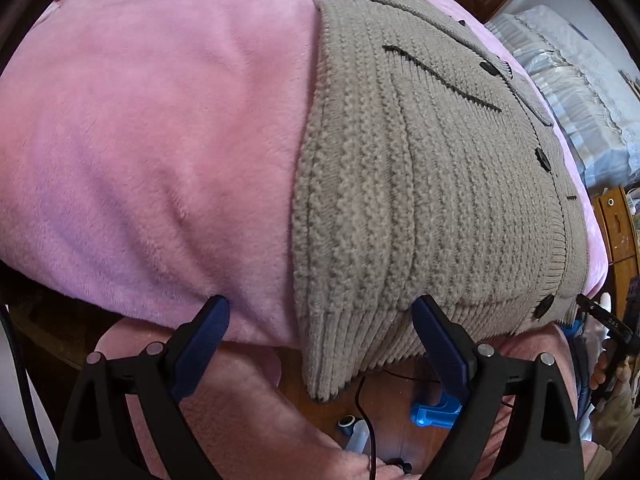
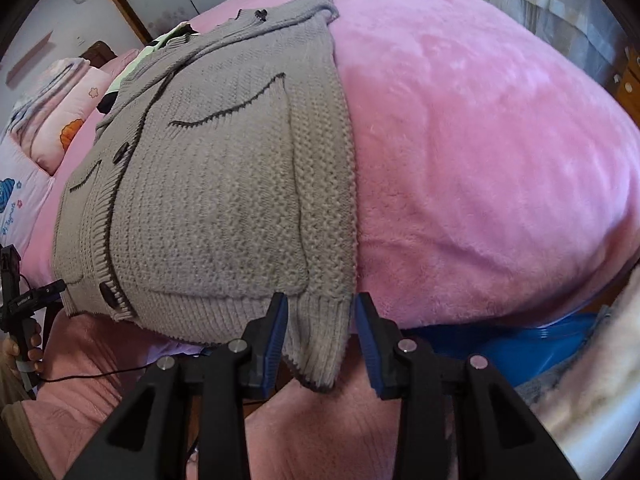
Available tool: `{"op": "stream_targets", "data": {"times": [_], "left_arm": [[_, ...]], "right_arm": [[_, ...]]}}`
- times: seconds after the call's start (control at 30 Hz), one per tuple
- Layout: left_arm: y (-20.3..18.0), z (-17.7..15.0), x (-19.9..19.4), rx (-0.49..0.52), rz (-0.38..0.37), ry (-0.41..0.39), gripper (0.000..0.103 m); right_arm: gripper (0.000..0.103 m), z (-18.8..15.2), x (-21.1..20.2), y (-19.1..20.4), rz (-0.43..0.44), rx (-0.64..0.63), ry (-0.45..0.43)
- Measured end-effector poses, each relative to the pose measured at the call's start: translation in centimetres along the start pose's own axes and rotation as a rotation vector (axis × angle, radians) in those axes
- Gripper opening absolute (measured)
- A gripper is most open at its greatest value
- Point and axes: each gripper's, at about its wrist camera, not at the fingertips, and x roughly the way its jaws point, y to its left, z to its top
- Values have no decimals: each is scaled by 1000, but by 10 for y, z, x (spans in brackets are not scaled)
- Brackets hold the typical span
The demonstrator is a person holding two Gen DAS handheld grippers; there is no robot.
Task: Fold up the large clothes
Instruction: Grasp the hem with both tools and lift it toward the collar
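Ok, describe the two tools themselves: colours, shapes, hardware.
Both match. The left tool and right tool have black, angular, triangular-cutout arms with round silver pins at the joints. Each finger carries a flat blue ribbed pad.

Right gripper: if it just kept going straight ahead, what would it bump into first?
Probably the cardigan's ribbed cuff, hanging between the open right gripper fingers, over the pink blanket's edge.

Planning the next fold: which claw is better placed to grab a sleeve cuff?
Right. The right claw is open and straddles a hanging cuff of the cardigan; the left claw gapes far wider around its cuff.
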Motion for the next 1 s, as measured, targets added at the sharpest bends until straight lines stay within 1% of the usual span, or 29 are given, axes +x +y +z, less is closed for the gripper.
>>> {"op": "stream_targets", "data": {"times": [0.03, 0.07, 0.1, 0.13, 0.17, 0.2, 0.23, 0.27, 0.3, 0.37, 0.43, 0.47, 0.6, 0.63, 0.7, 0.77, 0.83, 0.9, 1.0], "left_arm": [[-2, 1, 1, -6, -1, -6, 92], [-4, 2, -1, -10, -2, -22, 90], [-8, 2, -3, -4, -4, -33, 66], [-16, 7, -3, 13, -15, -32, 45], [-26, 10, -3, 46, -59, -5, 12], [-33, 10, -3, 63, -62, 9, 11], [-46, 10, -6, 99, -14, -1, 10], [-53, 11, -8, 126, 0, -2, 9], [-59, 11, -10, 143, 4, -5, 9], [-68, 13, -18, 146, -8, -21, 8], [-71, 15, -28, 129, -36, -39, 8], [-72, 18, -34, 112, -67, -50, 8], [-72, 32, -62, 43, -197, -106, 8], [-75, 41, -72, 22, -240, -137, 8], [-77, 58, -86, -16, -288, -183, 8], [-81, 83, -101, -69, -330, -252, 8], [-85, 108, -109, -114, -345, -294, 8], [-87, 144, -112, -177, -341, -335, 8], [-81, 187, -111, -260, -322, -364, 8]], "right_arm": [[35, 1, 5, 0, 0, 2, 8], [35, 1, 8, 0, 18, 1, 9], [34, 1, 11, 3, 28, -4, 6], [29, 1, 11, 6, 27, -15, 3], [14, 2, 11, 10, 29, -34, 2], [12, 1, 8, 17, 4, -69, 0], [9, 2, 7, 22, -11, -94, -3], [8, 2, 3, 27, -18, -119, -12], [7, 2, -2, 31, -15, -138, -23], [7, 1, -16, 38, -5, -168, -59], [6, 2, -34, 45, 22, -179, -108], [6, 3, -40, 46, 27, -177, -123], [6, 21, -73, 57, 98, -177, -211], [6, 29, -81, 61, 117, -176, -237], [6, 45, -94, 67, 144, -172, -291], [6, 70, -106, 72, 180, -159, -347], [6, 96, -112, 74, 208, -134, -388], [6, 128, -114, 74, 228, -97, -426], [6, 174, -112, 66, 244, -29, -462]]}}
